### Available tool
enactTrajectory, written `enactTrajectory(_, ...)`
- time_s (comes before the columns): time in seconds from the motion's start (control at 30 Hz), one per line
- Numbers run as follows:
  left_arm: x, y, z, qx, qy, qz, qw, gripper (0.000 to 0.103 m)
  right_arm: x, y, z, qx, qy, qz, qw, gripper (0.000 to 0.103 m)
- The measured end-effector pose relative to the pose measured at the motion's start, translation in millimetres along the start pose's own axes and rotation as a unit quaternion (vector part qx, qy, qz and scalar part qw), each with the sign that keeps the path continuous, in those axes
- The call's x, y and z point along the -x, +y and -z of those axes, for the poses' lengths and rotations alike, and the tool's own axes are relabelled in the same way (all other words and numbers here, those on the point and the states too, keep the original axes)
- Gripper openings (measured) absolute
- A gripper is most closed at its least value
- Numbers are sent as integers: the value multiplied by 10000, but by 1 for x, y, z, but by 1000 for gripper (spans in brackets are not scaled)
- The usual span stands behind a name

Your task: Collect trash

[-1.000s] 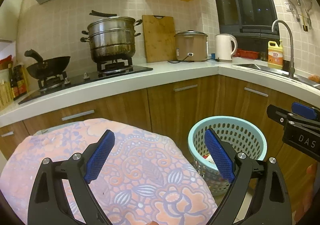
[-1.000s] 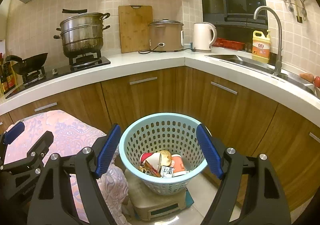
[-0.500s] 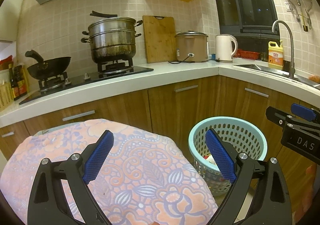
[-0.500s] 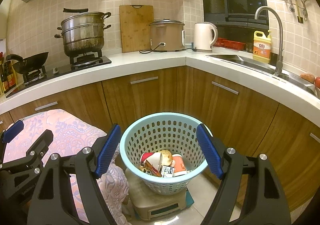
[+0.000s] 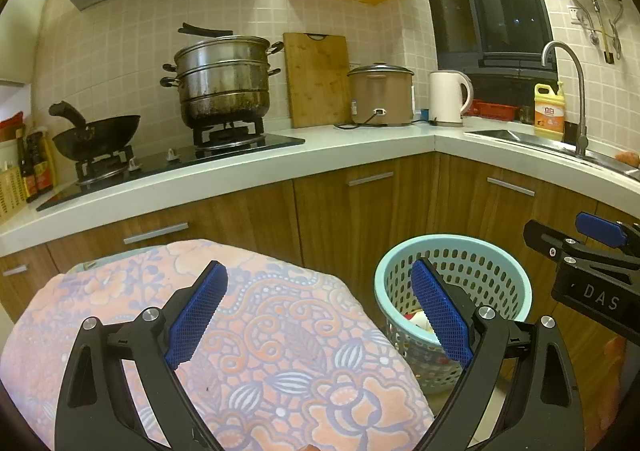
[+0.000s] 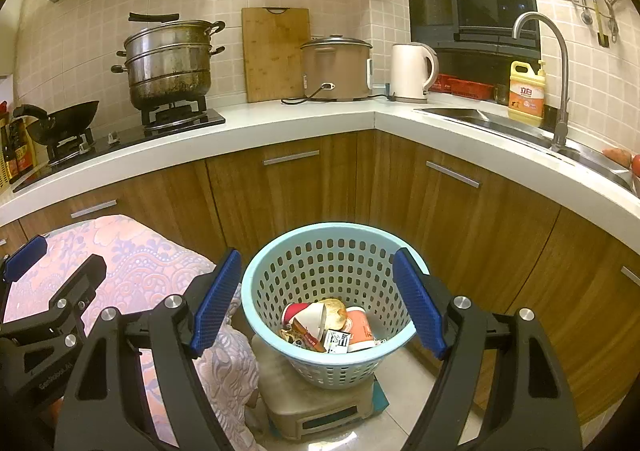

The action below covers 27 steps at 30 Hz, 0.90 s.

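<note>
A light blue perforated basket (image 6: pixel 280 275) stands on a beige stool on the floor by the cabinets; paper cups and wrappers (image 6: pixel 330 325) lie inside it. My right gripper (image 6: pixel 318 301) hangs open above and in front of the basket, blue pads apart, nothing between them. In the left wrist view my left gripper (image 5: pixel 318 311) is open and empty over the pink floral cloth (image 5: pixel 260 331), with the basket (image 5: pixel 480 263) to its right. The right gripper's side shows at the right edge there.
A cloth-covered table (image 6: pixel 136 255) fills the lower left. Wooden cabinets (image 6: pixel 300 187) and a white counter (image 6: pixel 280 119) curve behind, bearing a steamer pot (image 6: pixel 170 59), wok, cutting board, rice cooker, kettle, detergent bottle and sink faucet (image 6: pixel 556 71).
</note>
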<state>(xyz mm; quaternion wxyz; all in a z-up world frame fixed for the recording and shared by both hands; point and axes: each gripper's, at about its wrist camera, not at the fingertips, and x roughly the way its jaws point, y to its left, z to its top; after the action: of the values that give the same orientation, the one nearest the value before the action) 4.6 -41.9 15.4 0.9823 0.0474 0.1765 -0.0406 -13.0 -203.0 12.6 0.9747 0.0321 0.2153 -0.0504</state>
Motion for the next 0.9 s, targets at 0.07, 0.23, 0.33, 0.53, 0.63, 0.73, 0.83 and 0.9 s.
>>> enactTrajectory(0.07, 0, 0, -1, 7, -6, 1, 10000, 90, 1, 0, 1, -1, -5, 4, 10000, 74)
enactTrajectory(0.23, 0, 1, -1, 22, 4, 9, 10000, 90, 1, 0, 0, 0, -10, 10, 10000, 74)
enactTrajectory(0.33, 0, 1, -1, 18, 1, 16, 10000, 90, 1, 0, 1, 9, -10, 11, 10000, 74)
enactTrajectory(0.53, 0, 1, -1, 18, 4, 18, 10000, 91, 2, -1, 1, -3, -3, -2, 10000, 75)
enactTrajectory(0.63, 0, 1, -1, 14, 0, 11, 10000, 91, 2, -1, 1, -6, -8, -6, 10000, 75)
enactTrajectory(0.73, 0, 1, -1, 15, 3, 16, 10000, 92, 1, -1, 0, -1, -6, -6, 10000, 76)
enactTrajectory(0.83, 0, 1, -1, 17, 3, 18, 10000, 92, 1, -1, 1, -8, 9, -9, 10000, 76)
enactTrajectory(0.9, 0, 1, -2, 14, 2, 12, 10000, 92, 1, -1, 0, -14, 13, -15, 10000, 77)
